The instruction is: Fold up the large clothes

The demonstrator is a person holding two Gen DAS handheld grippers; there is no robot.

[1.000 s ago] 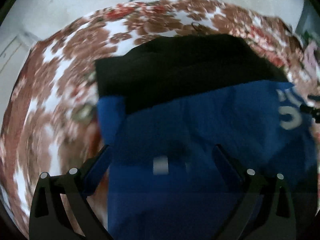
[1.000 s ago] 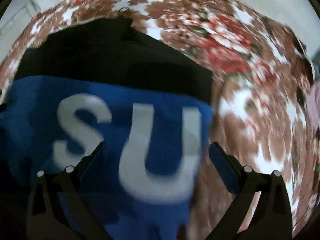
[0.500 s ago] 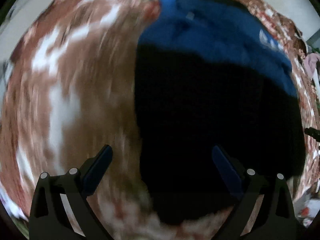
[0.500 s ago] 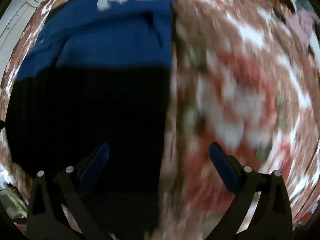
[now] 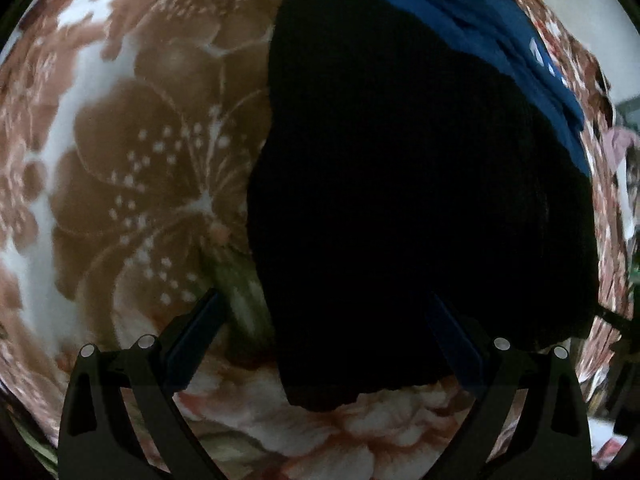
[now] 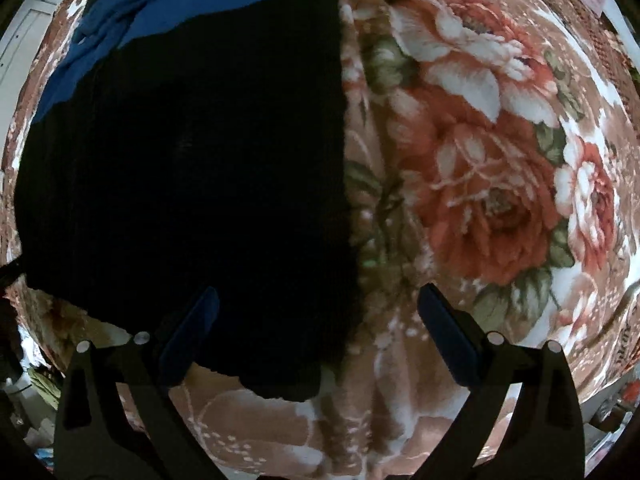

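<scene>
Garment (image 5: 420, 200) now shows its black half nearest, blue pushed to the frame top; both grippers (image 5: 324, 320) (image 6: 316, 312) have pulled back, wide open, empty, ready for another fold.

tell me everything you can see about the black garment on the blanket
The black garment is a large dark piece, knit-looking, so dark that few folds or details show. It lies flat on the floral blanket, its near edge ragged and uneven, its right side edge fairly straight in the right wrist view. Its far end meets a blue garment; which overlaps which is unclear. Both grippers hang open above its near corners, touching nothing.
</scene>
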